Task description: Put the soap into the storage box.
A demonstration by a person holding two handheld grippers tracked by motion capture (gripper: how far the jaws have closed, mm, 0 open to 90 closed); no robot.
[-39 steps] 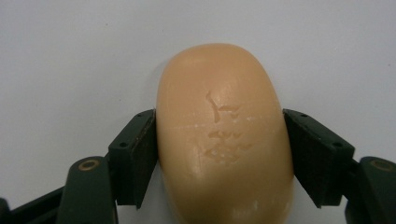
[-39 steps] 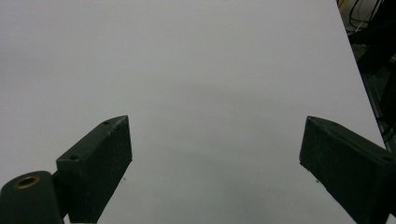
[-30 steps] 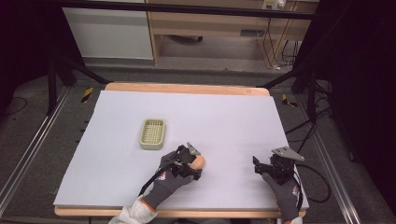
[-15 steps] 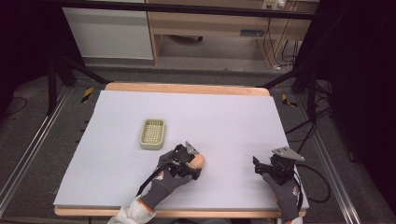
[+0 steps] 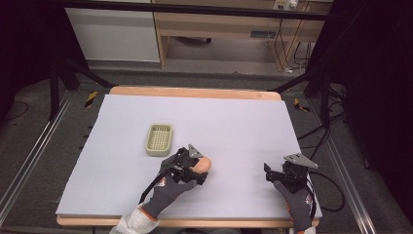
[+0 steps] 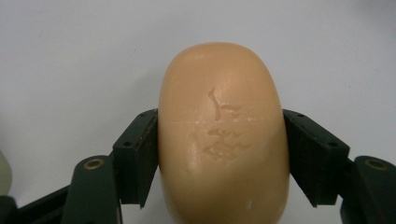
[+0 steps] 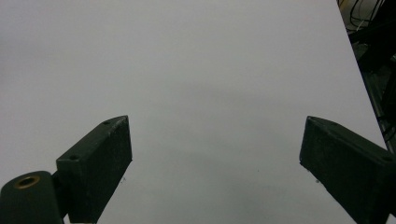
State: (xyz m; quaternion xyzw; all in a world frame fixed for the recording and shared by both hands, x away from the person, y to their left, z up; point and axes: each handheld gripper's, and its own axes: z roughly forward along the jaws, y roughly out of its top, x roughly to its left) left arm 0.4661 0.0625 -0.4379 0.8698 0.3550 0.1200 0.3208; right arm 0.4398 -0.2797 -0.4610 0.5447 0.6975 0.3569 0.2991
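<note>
The left gripper (image 6: 219,154) was clamped on a bar of soap (image 6: 223,135), its two black jaws pressed flat against the bar's long sides near mid-length, probably so that the rounded, slippery bar could not pivot or squirt out. The embossed face of the soap was turned up toward the camera, and its far end projected past the jaw tips over the white table sheet (image 6: 70,56). In the high view the same gripper (image 5: 195,168) lay low over the sheet, just in front and to the right of the soap dish (image 5: 159,139), near it but not touching; whether the soap (image 5: 203,164) rested on the sheet or was slightly raised could not be told. The ridged dish stood empty, the likely destination for the bar. Well to the right of the dish, the right gripper (image 5: 280,175) waited with its jaws spread wide and nothing between them, held clear of the work.
</note>
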